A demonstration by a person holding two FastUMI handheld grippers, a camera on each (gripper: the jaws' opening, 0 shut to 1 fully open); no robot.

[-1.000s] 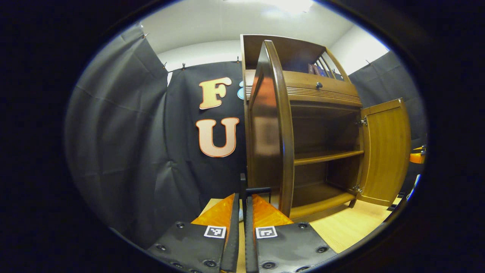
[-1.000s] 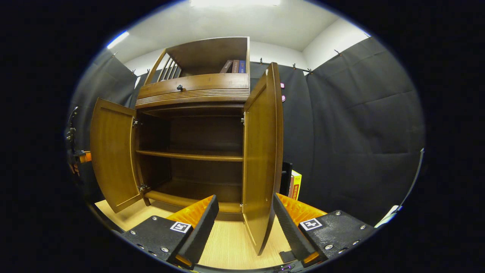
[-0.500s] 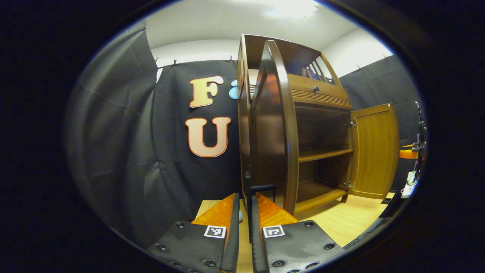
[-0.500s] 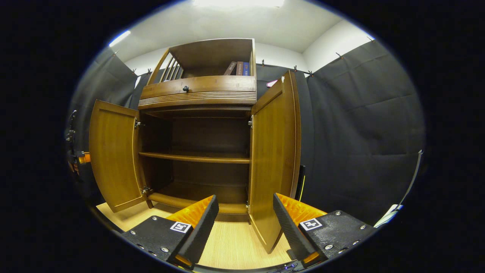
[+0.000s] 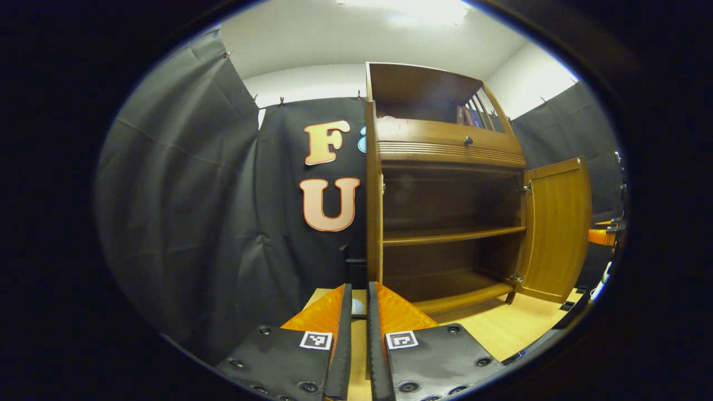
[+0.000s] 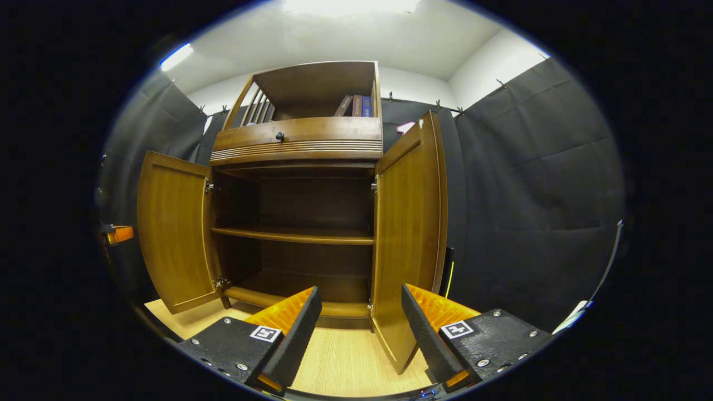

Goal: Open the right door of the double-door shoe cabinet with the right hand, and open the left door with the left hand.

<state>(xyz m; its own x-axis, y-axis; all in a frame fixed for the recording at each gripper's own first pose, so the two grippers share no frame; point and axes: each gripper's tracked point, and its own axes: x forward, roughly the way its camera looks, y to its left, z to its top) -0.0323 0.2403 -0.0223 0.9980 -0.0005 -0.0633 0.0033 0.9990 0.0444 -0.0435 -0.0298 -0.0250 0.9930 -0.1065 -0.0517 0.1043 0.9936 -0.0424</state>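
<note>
The shoe cabinet (image 6: pixel 301 223) stands on a pale wooden floor (image 6: pixel 340 362) with both lower doors swung out. In the right gripper view the right door (image 6: pixel 409 239) hangs open at the cabinet's right side, its inner face turned toward the opening, and the left door (image 6: pixel 172 234) stands open at the cabinet's left side. Inside the cabinet 1 shelf (image 6: pixel 295 236) crosses the dark interior, with a bottom board (image 6: pixel 289 295) below it. Above the doors sits a drawer front with a small dark knob (image 6: pixel 279 136), and above that an open top compartment holding a few books (image 6: pixel 356 106) against its right wall.

The right gripper (image 6: pixel 359 312) hovers low before the cabinet, its jaws spread wide and holding nothing; the lower edge of the right door falls between its fingers in the picture, but nothing shows that they touch it. Just right of the right door, against the black cloth, a thin dark upright thing with a yellow edge (image 6: pixel 449 273) stands partly hidden by the door.

In the left gripper view the cabinet (image 5: pixel 445 211) is seen from its left side, with the right door (image 5: pixel 557 228) open at the far side. The left gripper (image 5: pixel 359 312) points at the cabinet's front left corner, jaws drawn to a narrow slit with nothing between them. A small pale round thing (image 5: pixel 357 306) lies on the floor past the fingertips, near the cabinet's left foot. Beyond the right door, a bit of the other gripper (image 5: pixel 604 234) shows at the view's edge.
</note>
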